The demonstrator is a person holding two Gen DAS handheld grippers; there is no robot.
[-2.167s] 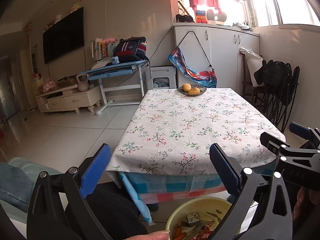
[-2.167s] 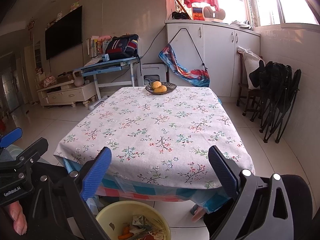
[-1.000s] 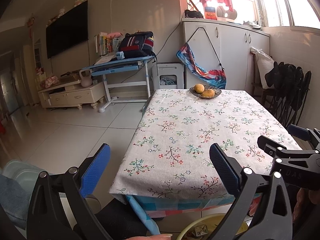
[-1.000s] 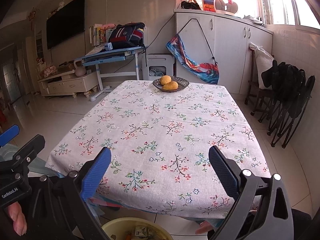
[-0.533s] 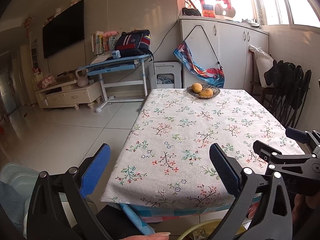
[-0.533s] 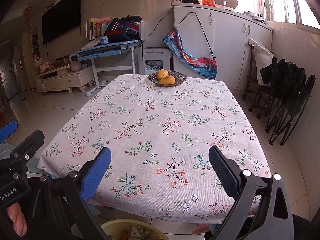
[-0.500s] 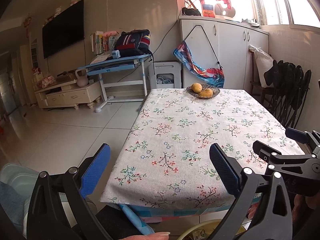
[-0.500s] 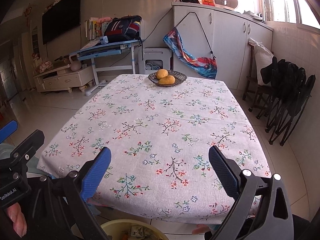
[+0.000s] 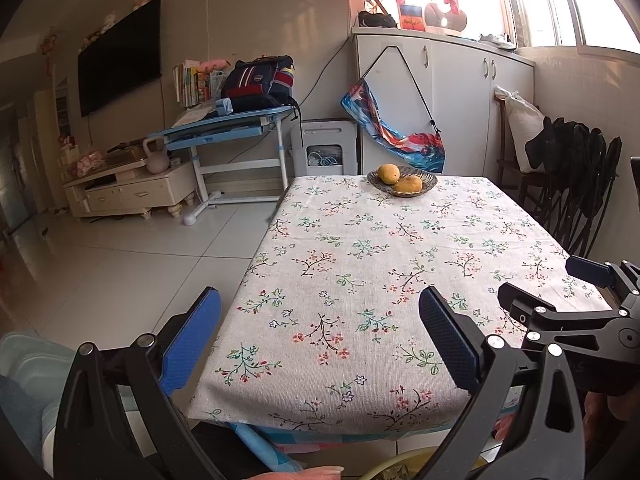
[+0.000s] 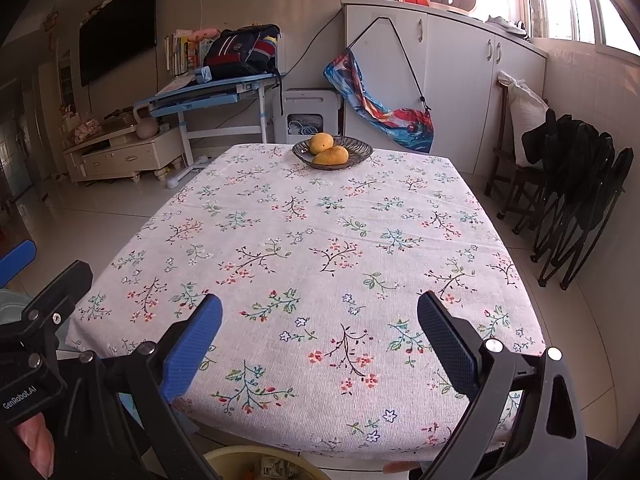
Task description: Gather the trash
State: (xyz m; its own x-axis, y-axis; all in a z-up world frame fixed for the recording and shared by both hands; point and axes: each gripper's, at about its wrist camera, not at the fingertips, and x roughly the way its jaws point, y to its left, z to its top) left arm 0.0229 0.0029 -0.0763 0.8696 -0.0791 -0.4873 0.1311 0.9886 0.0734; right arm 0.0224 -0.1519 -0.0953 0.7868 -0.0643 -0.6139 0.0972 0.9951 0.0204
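Tongs on the left [image 9: 316, 340] stand wide apart and empty over the near left edge of the worktop [image 9: 400, 248]. Right tongs [image 10: 318, 344] likewise gape, holding nothing. Cloth surface shows no litter; only a fruit bowl [image 10: 332, 151] sits at the far end. Trash lies in a yellow bin [image 10: 248, 462] on the floor below the near edge, mostly out of view. Judged light, crumpled, soft scraps; best pinched at a raised fold.
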